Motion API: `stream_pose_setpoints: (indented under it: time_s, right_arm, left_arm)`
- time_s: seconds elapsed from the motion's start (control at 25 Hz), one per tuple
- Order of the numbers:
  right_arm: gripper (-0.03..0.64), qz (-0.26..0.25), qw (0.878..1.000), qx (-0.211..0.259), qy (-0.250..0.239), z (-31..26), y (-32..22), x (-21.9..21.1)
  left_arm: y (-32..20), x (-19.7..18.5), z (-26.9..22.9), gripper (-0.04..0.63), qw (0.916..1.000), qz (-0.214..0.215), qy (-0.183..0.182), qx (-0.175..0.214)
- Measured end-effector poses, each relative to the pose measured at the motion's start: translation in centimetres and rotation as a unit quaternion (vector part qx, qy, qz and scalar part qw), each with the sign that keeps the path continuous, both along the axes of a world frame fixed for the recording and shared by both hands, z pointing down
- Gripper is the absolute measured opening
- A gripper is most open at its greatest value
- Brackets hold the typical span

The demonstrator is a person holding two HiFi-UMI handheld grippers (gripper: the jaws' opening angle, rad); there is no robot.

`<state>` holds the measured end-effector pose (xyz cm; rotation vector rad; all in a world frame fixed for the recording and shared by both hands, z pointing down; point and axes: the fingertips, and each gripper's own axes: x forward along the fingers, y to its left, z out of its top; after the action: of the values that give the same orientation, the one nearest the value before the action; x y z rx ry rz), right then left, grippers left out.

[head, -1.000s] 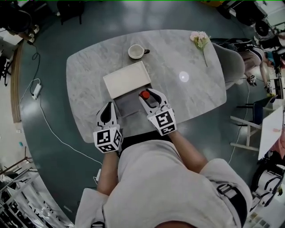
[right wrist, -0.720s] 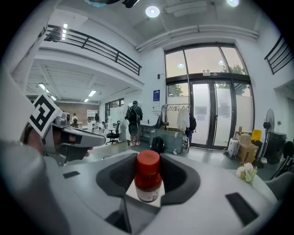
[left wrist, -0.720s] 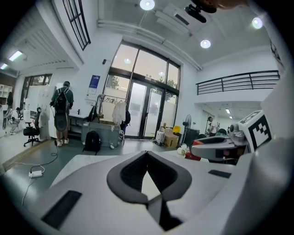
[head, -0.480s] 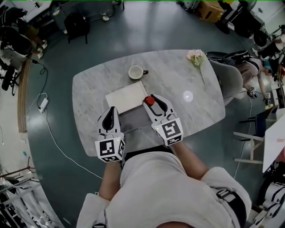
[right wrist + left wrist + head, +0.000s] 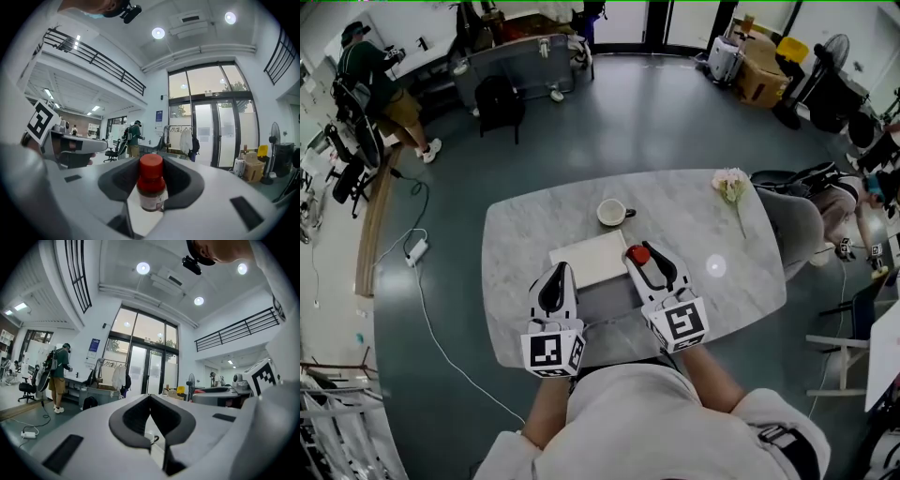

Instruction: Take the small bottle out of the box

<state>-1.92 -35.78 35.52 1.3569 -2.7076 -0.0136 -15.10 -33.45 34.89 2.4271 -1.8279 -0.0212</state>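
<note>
The small bottle (image 5: pixel 638 254), brown with a red cap, stands upright between the jaws of my right gripper (image 5: pixel 646 263), which is shut on it. In the right gripper view the bottle (image 5: pixel 151 185) fills the gap between the jaws, held up with the room behind it. It hangs over the far right corner of the open grey box (image 5: pixel 602 305), beside the box's white lid (image 5: pixel 586 260). My left gripper (image 5: pixel 560 272) hovers at the box's left side. In the left gripper view its jaws (image 5: pixel 150 398) meet at the tips with nothing in them.
A cup (image 5: pixel 613 213) stands on the marble table (image 5: pixel 516 272) just beyond the lid. A pink flower (image 5: pixel 730 186) lies at the far right. A padded chair (image 5: pixel 802 225) stands at the table's right end, and a cable and power strip (image 5: pixel 414 250) lie on the floor at the left.
The head view has swung upward, so the table now sits lower in frame. My right gripper keeps the bottle at the box's far right corner. The left gripper stays at the box's left.
</note>
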Motion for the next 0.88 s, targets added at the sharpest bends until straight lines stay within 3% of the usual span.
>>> stream_pose_setpoints:
  time_s: [0.88]
  right_arm:
    - [0.161,-0.017,0.999,0.036,-0.005,-2.0,1.4,-0.1]
  left_arm:
    - [1.3,2.1,0.1,0.023,0.9996,0.012,-0.027,0.005]
